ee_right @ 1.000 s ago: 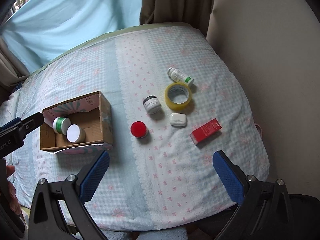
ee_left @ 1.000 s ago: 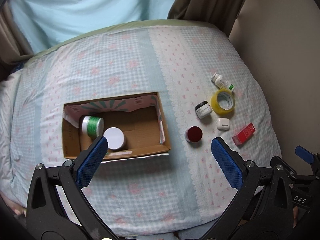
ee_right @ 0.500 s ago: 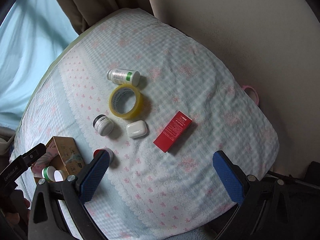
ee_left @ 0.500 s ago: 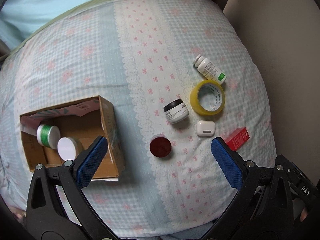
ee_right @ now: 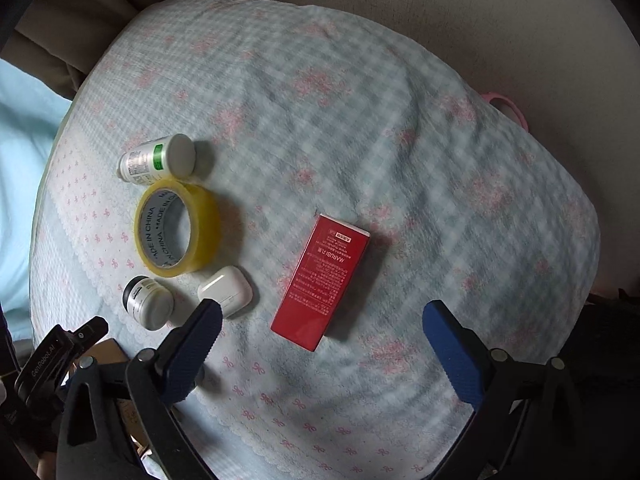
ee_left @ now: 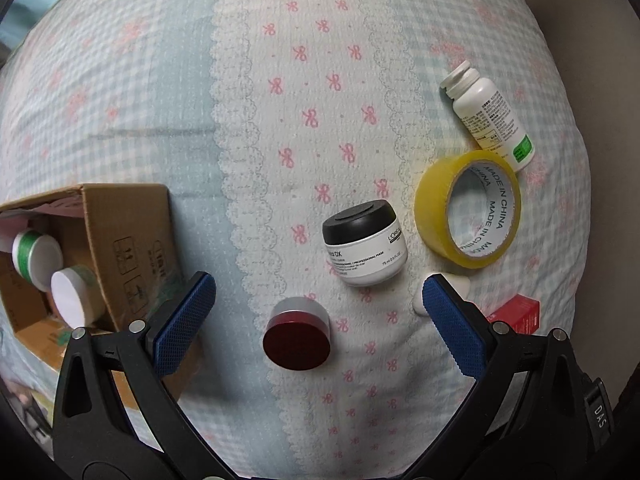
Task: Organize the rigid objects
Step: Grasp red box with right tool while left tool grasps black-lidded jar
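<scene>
My left gripper [ee_left: 316, 316] is open and empty, its jaws on either side of a red-lidded jar [ee_left: 298, 340] on the bed. Beyond it stand a black-lidded white jar [ee_left: 366, 250], a yellow tape roll [ee_left: 468, 210] and a lying white bottle [ee_left: 490, 118]. The cardboard box [ee_left: 132, 236] at left holds a green-banded jar [ee_left: 34, 254] and a white-lidded jar [ee_left: 74, 296]. My right gripper [ee_right: 320, 344] is open and empty, just short of a red carton [ee_right: 322, 282]. A white earbud case [ee_right: 228, 290] lies by its left finger [ee_right: 192, 344].
The bed has a blue checked cover with pink bows [ee_left: 280, 92]. A beige wall [ee_right: 440, 8] runs behind the bed on the right, with a pink ring [ee_right: 508, 106] at its edge. Brown curtain [ee_right: 60, 32] hangs at the far left. The left gripper's body [ee_right: 52, 360] shows in the right wrist view.
Both grippers have moved down and closer to the bed. The left one has come over the red-lidded jar, with the box slid to the left edge. The right one has closed in on the red carton.
</scene>
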{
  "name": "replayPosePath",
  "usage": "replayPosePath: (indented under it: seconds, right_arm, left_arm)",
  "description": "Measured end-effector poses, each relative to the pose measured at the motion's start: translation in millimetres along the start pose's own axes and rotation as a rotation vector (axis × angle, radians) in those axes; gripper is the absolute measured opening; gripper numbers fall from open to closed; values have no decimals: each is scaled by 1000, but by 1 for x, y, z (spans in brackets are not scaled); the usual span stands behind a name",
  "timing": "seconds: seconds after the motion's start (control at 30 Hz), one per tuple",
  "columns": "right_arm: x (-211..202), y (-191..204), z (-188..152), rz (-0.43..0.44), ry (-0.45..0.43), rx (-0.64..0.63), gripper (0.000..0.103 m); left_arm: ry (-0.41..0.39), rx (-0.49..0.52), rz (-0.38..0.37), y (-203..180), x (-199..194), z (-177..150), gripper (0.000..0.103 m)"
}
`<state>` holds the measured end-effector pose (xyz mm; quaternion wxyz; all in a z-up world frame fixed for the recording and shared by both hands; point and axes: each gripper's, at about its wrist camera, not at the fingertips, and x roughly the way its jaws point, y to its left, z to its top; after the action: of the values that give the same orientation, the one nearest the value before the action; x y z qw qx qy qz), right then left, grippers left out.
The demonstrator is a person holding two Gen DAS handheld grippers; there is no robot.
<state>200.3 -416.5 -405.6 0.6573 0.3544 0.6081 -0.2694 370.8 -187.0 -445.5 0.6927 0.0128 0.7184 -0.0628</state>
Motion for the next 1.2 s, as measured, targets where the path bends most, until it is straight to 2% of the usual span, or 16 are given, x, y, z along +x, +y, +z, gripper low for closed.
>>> replayPosePath:
  seconds: [0.13, 0.3, 0.37, 0.53, 0.63, 0.67, 0.73, 0.8, 0.83, 0.9, 0.93, 1.0, 1.2]
  right_arm:
    - [19, -6, 5, 20, 23, 84, 97]
    - [34, -8, 15, 19, 39, 134, 90]
    - [41, -7, 18, 16, 48, 145, 84]
    - [58, -7, 21, -24, 102, 206, 83]
    - [67, -8, 22, -44, 132, 245, 83]
    - [71, -7, 22, -54, 141, 252, 76]
    - [78, -7, 23, -62, 164, 269, 67]
    - [84, -8, 24, -72, 186, 289, 66]
    - [87, -10, 25, -75, 192, 302, 62]
    - [93, -13, 24, -75, 211, 332, 52]
    - [96, -15, 22, -71, 221, 349, 45]
    - [103, -21, 17, -52, 243, 387, 40]
    - [103, -34, 11, -27, 246, 411, 40]
  left_arm:
    - [40, -30, -3, -4, 26, 11, 103]
    - [49, -68, -21, -4, 42, 19, 103]
    - [54, -68, -26, -6, 47, 20, 102]
    - [51, -67, -33, -14, 53, 18, 100]
    - [62, -89, -37, -18, 59, 19, 94]
    - [66, -101, -41, -20, 62, 20, 92]
    - [71, -118, -41, -19, 64, 22, 89]
    - [75, -129, -41, -18, 67, 24, 76]
    - [83, -138, -46, -18, 69, 23, 70]
    - [95, -163, -107, -12, 72, 22, 55]
    - [94, -164, -107, -14, 73, 22, 55]
    - [88, -139, -91, -18, 72, 20, 55]
    - [79, -103, -79, -35, 68, 22, 55]
